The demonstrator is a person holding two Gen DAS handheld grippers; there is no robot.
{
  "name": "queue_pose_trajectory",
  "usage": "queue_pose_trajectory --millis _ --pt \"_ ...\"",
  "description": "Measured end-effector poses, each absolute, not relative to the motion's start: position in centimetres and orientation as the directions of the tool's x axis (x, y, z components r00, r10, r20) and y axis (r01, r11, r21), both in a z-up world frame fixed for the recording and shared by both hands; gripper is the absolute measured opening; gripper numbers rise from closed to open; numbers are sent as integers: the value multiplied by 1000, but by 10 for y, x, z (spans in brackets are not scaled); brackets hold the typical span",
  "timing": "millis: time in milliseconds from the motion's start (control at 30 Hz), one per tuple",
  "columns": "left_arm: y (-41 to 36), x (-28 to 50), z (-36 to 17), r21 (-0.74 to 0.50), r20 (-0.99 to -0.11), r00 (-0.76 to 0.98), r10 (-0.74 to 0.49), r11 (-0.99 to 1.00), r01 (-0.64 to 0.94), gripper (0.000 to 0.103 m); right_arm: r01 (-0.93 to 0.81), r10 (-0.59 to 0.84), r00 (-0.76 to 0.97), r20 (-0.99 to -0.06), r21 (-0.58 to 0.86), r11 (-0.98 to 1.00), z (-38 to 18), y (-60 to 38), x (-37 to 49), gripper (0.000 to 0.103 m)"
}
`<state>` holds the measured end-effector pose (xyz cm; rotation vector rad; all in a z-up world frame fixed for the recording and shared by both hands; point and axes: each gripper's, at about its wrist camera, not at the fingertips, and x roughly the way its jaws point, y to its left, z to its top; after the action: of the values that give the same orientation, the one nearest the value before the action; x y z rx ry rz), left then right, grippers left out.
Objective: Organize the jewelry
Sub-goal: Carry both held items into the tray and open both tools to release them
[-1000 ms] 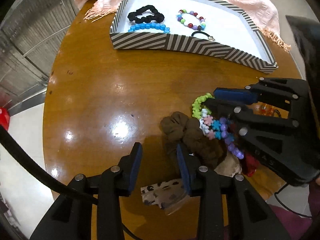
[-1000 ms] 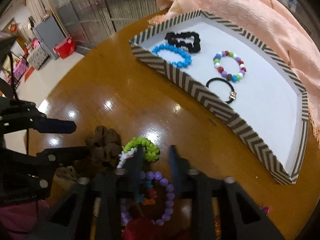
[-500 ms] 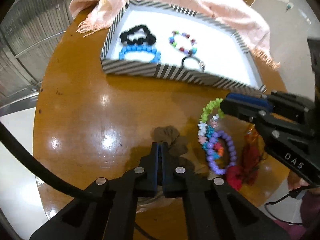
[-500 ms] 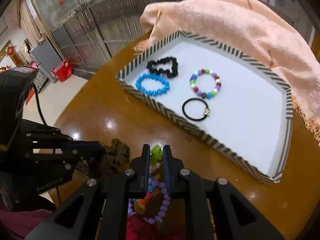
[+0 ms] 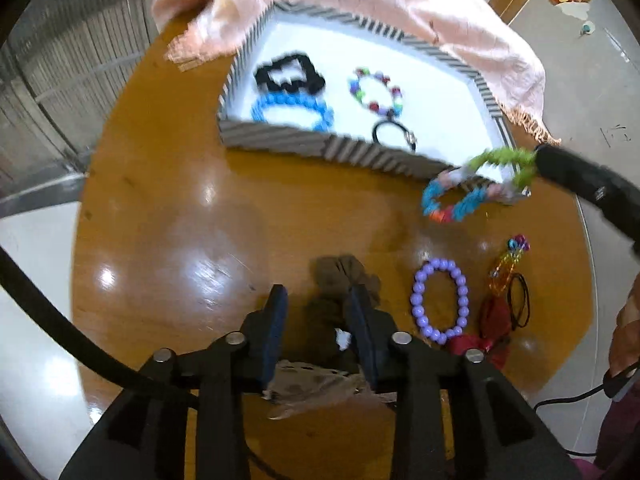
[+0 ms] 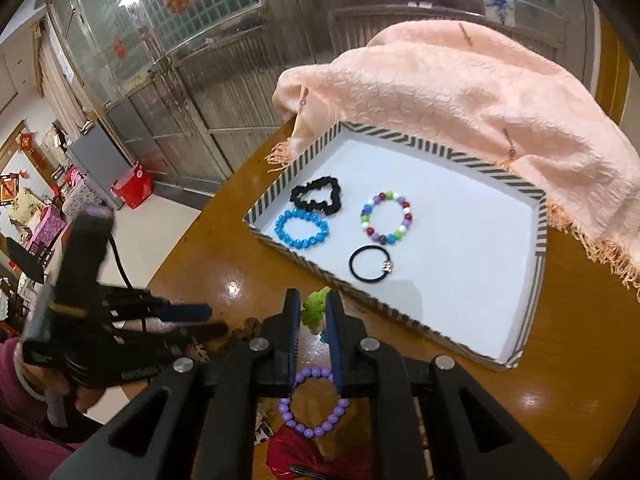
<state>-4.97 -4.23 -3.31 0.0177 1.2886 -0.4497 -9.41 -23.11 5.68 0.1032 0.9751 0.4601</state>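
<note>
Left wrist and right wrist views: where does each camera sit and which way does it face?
Left wrist: on the left gripper, aimed steeply down at the brown scrunchie; right gripper's finger enters at right.
Right wrist: on the right gripper, facing the striped tray, pinching the multicoloured bracelet; the left gripper and a hand show.
Shared: tray, purple bracelet.

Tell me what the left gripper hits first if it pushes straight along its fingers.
Most likely the brown scrunchie: it lies on the table between the open fingers of the left gripper. Depth is unclear.
</note>
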Motion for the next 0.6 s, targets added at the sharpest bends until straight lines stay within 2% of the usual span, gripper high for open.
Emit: queue_pose_trajectory --millis 233,267,367,500,600 --pt "-64 -55 -57 -119 -957 201 -209 916 383 24 -312 416 477 -775 293 904 58 -240 -97 13" --pt "-64 -55 -56 -114 -955 211 -209 915 388 12 -311 417 478 -773 295 903 59 -241 -98 13" --pt "-62 -50 -56 -157 -950 189 -247 906 392 3 -305 417 484 -770 298 904 61 -244 -98 13" --pt "-46 -38 -30 -313 -909 159 -386 882 353 2 -306 420 491 -764 300 904 66 -247 -97 13" --pt "-39 -34 -6 -348 -882 191 -432 868 355 2 -310 421 505 -753 297 903 74 -249 -97 13"
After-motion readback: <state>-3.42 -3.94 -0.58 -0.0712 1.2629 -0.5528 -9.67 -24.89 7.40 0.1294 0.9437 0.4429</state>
